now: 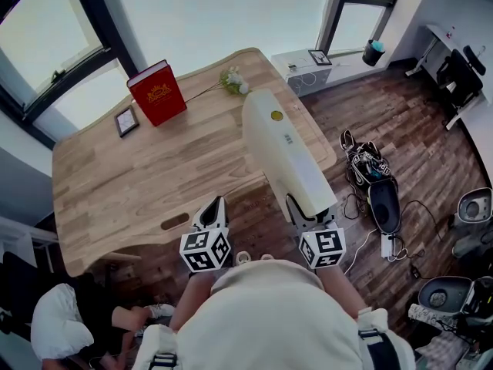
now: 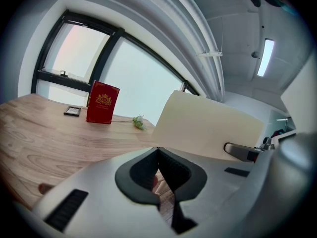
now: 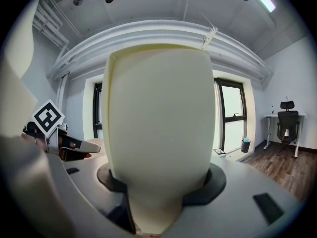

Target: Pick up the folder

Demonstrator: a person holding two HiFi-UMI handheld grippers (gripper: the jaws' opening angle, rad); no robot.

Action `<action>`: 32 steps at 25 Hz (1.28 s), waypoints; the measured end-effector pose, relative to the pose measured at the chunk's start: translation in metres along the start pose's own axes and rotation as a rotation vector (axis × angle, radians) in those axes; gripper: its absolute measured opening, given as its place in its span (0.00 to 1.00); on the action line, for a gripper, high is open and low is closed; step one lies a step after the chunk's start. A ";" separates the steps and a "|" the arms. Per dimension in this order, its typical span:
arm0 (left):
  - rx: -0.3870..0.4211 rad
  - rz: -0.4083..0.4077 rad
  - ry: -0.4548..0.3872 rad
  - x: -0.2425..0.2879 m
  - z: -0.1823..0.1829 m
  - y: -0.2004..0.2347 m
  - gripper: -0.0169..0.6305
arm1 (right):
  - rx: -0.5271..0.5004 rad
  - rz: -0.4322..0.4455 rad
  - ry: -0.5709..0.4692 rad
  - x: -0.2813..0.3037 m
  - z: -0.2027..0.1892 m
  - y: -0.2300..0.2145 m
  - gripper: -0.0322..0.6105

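While the right gripper (image 1: pixel 306 208) is clamped on the near end of the cream folder (image 1: pixel 283 149), raised over the edge of the wooden table (image 1: pixel 115 183), the left gripper (image 1: pixel 216 204) hangs beside it, jaws together and empty; a firm clamp and level carry should clear the red book (image 1: pixel 157 92) beyond

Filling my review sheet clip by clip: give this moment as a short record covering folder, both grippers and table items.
folder: cream, held up off the table
right gripper: jaws clamped on the folder's near end
left gripper: jaws together, empty
table: wooden; red book upright, small frame, flower sprig
task: folder picked up
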State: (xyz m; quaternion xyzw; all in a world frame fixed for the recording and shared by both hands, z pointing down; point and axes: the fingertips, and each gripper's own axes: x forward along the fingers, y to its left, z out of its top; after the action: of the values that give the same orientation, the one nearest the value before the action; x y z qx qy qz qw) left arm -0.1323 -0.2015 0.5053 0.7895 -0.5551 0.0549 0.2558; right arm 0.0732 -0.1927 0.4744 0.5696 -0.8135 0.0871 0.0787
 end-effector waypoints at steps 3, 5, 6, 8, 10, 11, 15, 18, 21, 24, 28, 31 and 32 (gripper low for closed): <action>0.003 -0.001 0.000 0.002 0.001 -0.001 0.06 | -0.004 -0.001 0.004 0.001 0.000 -0.002 0.49; 0.006 -0.004 0.000 0.003 0.002 -0.001 0.06 | -0.009 -0.003 0.007 0.002 -0.001 -0.003 0.49; 0.007 -0.005 -0.001 0.004 0.002 -0.001 0.06 | -0.009 -0.005 0.007 0.003 -0.001 -0.003 0.49; 0.007 -0.005 0.000 0.005 0.002 -0.001 0.06 | -0.007 -0.010 0.006 0.004 -0.002 -0.005 0.49; 0.008 -0.005 -0.001 0.007 0.002 -0.001 0.06 | -0.010 -0.017 0.006 0.005 -0.002 -0.007 0.49; 0.008 -0.006 -0.001 0.007 0.003 -0.001 0.06 | -0.010 -0.019 0.007 0.005 -0.002 -0.008 0.49; 0.014 -0.010 0.000 0.008 0.005 -0.003 0.06 | -0.004 -0.024 0.010 0.005 -0.002 -0.010 0.49; 0.013 -0.010 0.000 0.009 0.005 -0.003 0.06 | 0.003 -0.028 0.007 0.006 -0.001 -0.011 0.49; 0.015 -0.009 -0.001 0.010 0.006 -0.003 0.06 | 0.004 -0.030 0.004 0.007 -0.001 -0.013 0.49; 0.014 -0.008 0.000 0.012 0.006 -0.003 0.06 | 0.003 -0.032 0.004 0.008 -0.001 -0.014 0.49; 0.012 -0.009 0.000 0.013 0.006 -0.001 0.06 | 0.003 -0.037 0.008 0.010 -0.002 -0.013 0.49; 0.009 -0.007 0.000 0.014 0.007 0.001 0.06 | 0.004 -0.038 0.010 0.012 -0.002 -0.013 0.49; 0.008 -0.007 -0.001 0.015 0.007 0.001 0.06 | 0.005 -0.039 0.010 0.013 -0.002 -0.014 0.49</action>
State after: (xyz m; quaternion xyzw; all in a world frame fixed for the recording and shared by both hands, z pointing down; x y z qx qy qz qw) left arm -0.1290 -0.2176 0.5049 0.7924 -0.5523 0.0559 0.2528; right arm 0.0816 -0.2086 0.4803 0.5852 -0.8015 0.0905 0.0830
